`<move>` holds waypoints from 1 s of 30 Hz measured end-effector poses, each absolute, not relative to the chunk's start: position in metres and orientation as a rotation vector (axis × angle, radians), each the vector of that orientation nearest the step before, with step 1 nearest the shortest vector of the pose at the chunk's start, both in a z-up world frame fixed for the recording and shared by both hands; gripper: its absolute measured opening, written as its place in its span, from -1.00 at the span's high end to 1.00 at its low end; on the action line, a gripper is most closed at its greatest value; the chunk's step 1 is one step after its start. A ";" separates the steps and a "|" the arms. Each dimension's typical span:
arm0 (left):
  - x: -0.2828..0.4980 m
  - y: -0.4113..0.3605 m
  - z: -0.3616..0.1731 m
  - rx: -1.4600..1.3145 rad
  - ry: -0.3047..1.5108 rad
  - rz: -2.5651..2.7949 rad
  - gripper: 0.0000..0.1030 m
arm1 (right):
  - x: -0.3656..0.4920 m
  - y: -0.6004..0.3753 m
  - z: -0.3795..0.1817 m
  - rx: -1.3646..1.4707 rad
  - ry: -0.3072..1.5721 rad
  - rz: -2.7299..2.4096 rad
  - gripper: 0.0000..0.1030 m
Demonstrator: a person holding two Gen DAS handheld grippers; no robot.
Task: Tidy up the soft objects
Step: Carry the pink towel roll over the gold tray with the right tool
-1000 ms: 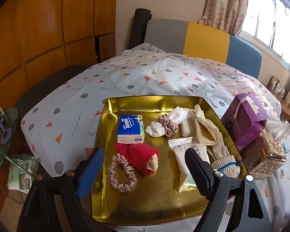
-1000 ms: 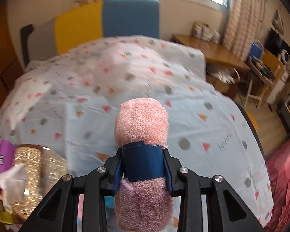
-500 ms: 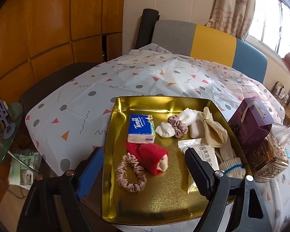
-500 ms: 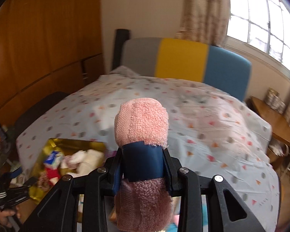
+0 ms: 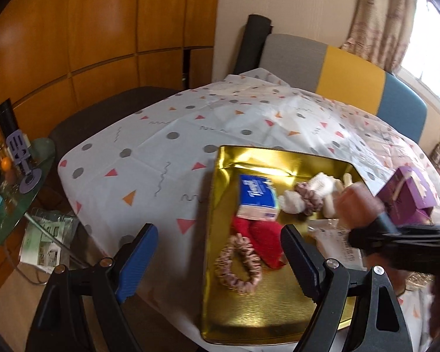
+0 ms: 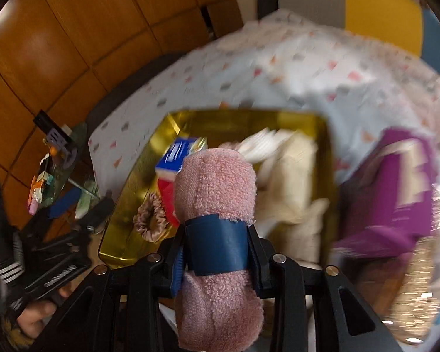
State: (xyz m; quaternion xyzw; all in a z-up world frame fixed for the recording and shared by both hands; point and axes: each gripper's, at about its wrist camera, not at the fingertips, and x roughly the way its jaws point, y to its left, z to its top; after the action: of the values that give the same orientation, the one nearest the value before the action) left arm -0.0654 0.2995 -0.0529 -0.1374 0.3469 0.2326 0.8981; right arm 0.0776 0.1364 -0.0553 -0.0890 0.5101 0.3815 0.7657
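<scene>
Right wrist view: right gripper point(image 6: 217, 252) pinching a rolled pink towel point(image 6: 215, 193) between both jaws, above the gold tray point(image 6: 138, 182). Left gripper point(image 5: 217, 264) spread wide, holding nothing, tray's near corner between its jaws.

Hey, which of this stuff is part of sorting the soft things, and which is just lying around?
Part of the job:
pink rolled towel, clamped in the right gripper
gold tray
pink scrunchie
red sock
tissue pack

Just lying about:
purple box
glass side table
striped chair
</scene>
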 end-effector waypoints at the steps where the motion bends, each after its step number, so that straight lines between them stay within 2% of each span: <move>1: -0.066 0.302 -0.054 -0.289 0.722 0.487 -0.67 | 0.081 0.145 -0.066 -0.181 1.133 0.809 0.33; 6: -0.068 0.304 -0.054 -0.282 0.719 0.495 -0.67 | 0.096 0.169 -0.103 -0.163 1.202 0.767 0.28; 14: -0.066 0.301 -0.055 -0.281 0.720 0.483 -0.69 | 0.097 0.161 -0.097 -0.093 1.180 0.795 -0.01; 30: -0.069 0.287 -0.049 -0.252 0.711 0.455 -0.69 | 0.075 0.122 -0.062 -0.096 1.023 0.737 -0.01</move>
State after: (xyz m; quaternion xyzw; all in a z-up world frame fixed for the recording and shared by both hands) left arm -0.0686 0.2866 -0.0491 -0.1220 0.3440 0.2203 0.9046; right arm 0.0754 0.1224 -0.0618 -0.0449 0.4782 0.3443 0.8067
